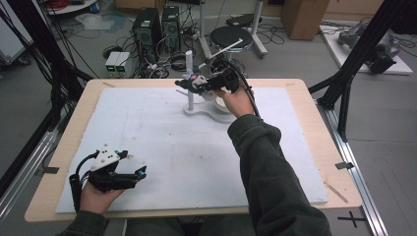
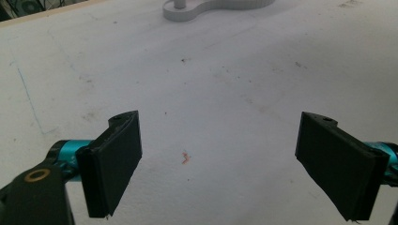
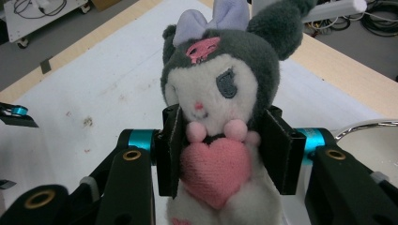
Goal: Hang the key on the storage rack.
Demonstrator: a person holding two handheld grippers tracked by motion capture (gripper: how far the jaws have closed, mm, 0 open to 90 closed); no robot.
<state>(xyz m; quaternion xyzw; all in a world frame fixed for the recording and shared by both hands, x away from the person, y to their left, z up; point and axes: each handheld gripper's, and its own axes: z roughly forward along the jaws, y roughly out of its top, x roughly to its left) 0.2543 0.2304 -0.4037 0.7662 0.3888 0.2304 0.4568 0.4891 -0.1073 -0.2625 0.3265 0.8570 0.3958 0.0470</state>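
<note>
Carrying step in hand, by the look of it: plush toy (image 3: pixel 218 117) clamped in the right claw (image 3: pixel 225 154), pads pressed into both flanks at chest height, just beside the pink heart. Held aloft at the far middle of the table (image 1: pixel 314 147), right by the white stand (image 1: pixel 190 78) with its upright post and curved base. Right hand (image 1: pixel 238 101) reaching in from the near right, sleeve across the white mat.

Left claw (image 2: pixel 220 164) wide open, nothing between the pads, resting in the left hand (image 1: pixel 96 196) at the near left corner, well apart from the toy; bare mat ahead of it, the stand's base (image 2: pixel 211 9) far off at the top edge of the left gripper view.

Toy upright relative to the claw in the right gripper view: long axis from feet at the bottom to ears and lilac bow at the top, face turned toward the camera on the claw. In the high view, seemingly head toward the left and the post, though too small there to be sure of the tilt.

Next move, as a judgement: bringing the toy to the stand, perhaps to hang or seat on a peg or the base. Calls for keeping the squeeze on a soft body, lining the head end up with the post, and lowering gently before letting go. Exact target on the stand not readable from here.
</note>
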